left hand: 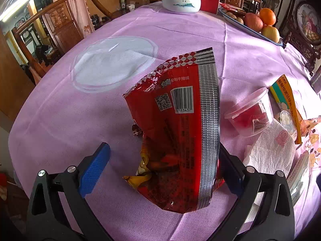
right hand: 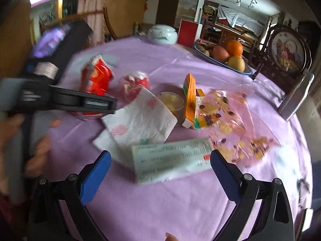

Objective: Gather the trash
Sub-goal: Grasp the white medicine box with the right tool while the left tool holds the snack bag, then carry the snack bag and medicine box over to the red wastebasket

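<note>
A crumpled red snack bag [left hand: 176, 132] stands on the purple tablecloth [left hand: 60, 124] between the fingers of my left gripper [left hand: 162, 170]. The gripper is open: its left pad [left hand: 93, 170] is clear of the bag, and the right finger is partly hidden behind it. My right gripper [right hand: 160, 172] is open just above the cloth, over the near edge of a flat white-and-green carton [right hand: 172, 160]. From the right wrist view, the left gripper's body [right hand: 66, 100], blurred, is held by a hand at the red bag [right hand: 96, 78].
Behind the carton are a white napkin [right hand: 140, 118], a clear lidded cup of red scraps [right hand: 133, 84], a small cup [right hand: 172, 100], an orange box [right hand: 189, 100] and a floral plastic bag [right hand: 230, 120]. A clear round lid [left hand: 112, 62], a fruit dish [right hand: 226, 58] and a white jar [left hand: 180, 0] sit farther back.
</note>
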Motion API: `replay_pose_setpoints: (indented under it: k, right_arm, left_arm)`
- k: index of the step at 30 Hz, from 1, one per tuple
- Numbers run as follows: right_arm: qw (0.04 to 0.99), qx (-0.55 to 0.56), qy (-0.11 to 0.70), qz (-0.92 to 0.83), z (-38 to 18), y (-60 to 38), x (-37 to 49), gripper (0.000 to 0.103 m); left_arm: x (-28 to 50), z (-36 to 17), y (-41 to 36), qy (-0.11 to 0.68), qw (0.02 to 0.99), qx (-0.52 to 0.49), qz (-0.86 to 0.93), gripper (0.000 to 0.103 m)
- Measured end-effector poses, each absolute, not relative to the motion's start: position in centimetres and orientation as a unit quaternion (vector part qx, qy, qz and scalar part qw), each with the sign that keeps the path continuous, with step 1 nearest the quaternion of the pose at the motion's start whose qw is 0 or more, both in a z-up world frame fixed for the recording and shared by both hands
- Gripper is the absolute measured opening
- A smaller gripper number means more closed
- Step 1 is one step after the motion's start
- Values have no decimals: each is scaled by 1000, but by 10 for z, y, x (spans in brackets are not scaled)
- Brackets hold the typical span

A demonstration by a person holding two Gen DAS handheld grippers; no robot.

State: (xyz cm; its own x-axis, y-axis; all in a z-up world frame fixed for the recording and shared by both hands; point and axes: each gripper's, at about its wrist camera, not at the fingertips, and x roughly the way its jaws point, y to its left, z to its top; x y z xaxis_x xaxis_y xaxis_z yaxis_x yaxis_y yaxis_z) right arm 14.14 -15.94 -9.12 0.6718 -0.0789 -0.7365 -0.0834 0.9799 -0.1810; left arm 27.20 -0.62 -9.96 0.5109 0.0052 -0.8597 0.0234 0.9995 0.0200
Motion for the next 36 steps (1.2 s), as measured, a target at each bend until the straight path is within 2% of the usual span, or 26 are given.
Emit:
replay_pose_setpoints:
  k: [3,8,11,15,24,25,26,27,28,29,30,32,34,36]
  right_arm:
    - [898,-139,415,-49,-99,-165,148,96]
    - [892,-135,414,-121,-99,-228,122,96]
    - [891,-85,420,-149,-98,-275,106,96]
    - [905,44,417,-68,-89,-296,92,96]
    - [899,45,432,-56,-95,-270,140,96]
    - [896,52,438,-59,-99,-274,146,92]
    - [891,63,446,-58,-102,-279,150,75]
    - [885,88,455,-49,-106,-285,155,69]
    - [886,99,450,-52,-105,-289,155,54]
    - [890,105,441,-49,-103,-292,154,49]
    - [891,106,438,-48,-103,-292,153,49]
    - [892,119,434,-36,-102,-293,147,49]
    - [894,130,428,-30,-102,-295,139,49]
    - [897,133,420,-28,-100,-295,130,49]
  left_arm:
    - [272,-100,-6,494,869,14,-5,98]
    - [272,-99,-6,494,869,15,-5,98]
    - [272,-99,-6,495,869,14,-5,98]
    - [272,-99,-6,495,869,14,-5,98]
    - [272,-99,-6,495,869,14,-5,98]
    - [272,-99,-6,494,869,14,-5,97]
    - [272,-99,-5,494,869,13,-5,97]
    - [273,-98,-5,493,870,12,-6,96]
    - [272,-97,-4,490,872,10,-6,92]
    - [271,-95,-4,484,875,9,-5,83]
    - [269,-94,-4,479,878,10,-5,77]
    - [266,-91,-8,467,884,20,-15,58]
    - [262,-89,-13,459,887,29,-27,50]
    - [258,-85,-12,445,894,21,-36,48]
